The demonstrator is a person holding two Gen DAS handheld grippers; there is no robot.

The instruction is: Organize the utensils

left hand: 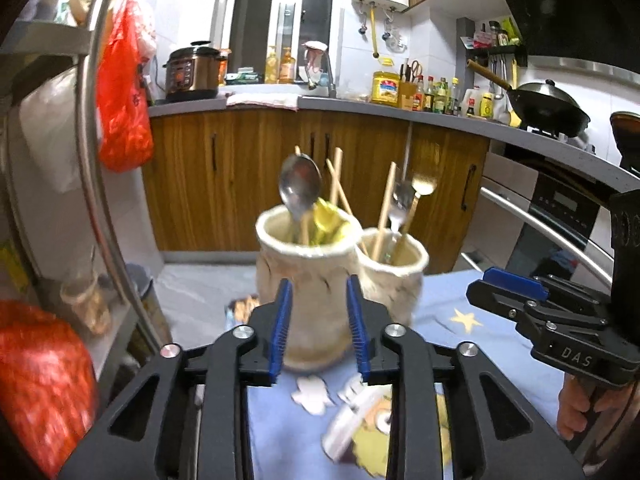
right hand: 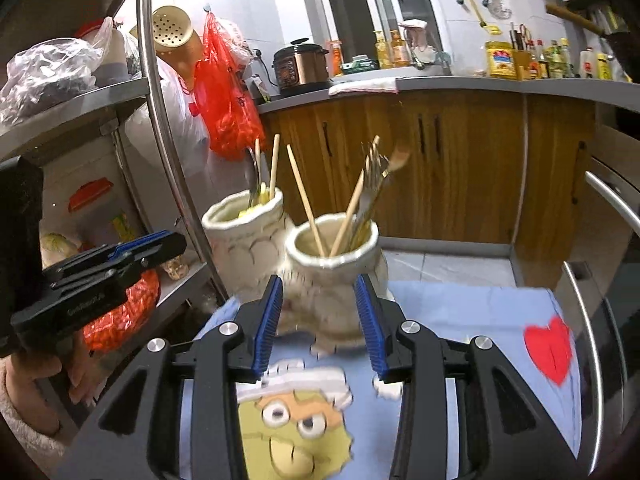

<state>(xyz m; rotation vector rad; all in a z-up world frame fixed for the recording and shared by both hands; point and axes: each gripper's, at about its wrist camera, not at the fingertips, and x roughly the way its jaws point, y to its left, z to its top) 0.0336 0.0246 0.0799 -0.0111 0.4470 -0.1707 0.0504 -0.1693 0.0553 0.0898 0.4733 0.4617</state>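
Left wrist view: the left gripper point(left hand: 316, 328) is standing partly open and empty, its blue pads flanking the view of the left holder point(left hand: 306, 280) without visibly pressing it. That holder is sitting at 12 o'clock, carrying a spoon point(left hand: 300, 188) and chopsticks point(left hand: 335, 180). Advice: square up before any closing, avoiding the protruding handles.

Right wrist view: the right gripper point(right hand: 320, 320) is likewise partly open, holding nothing. The right holder point(right hand: 334, 276) is standing at 12 o'clock, touching its neighbour at 11 o'clock.
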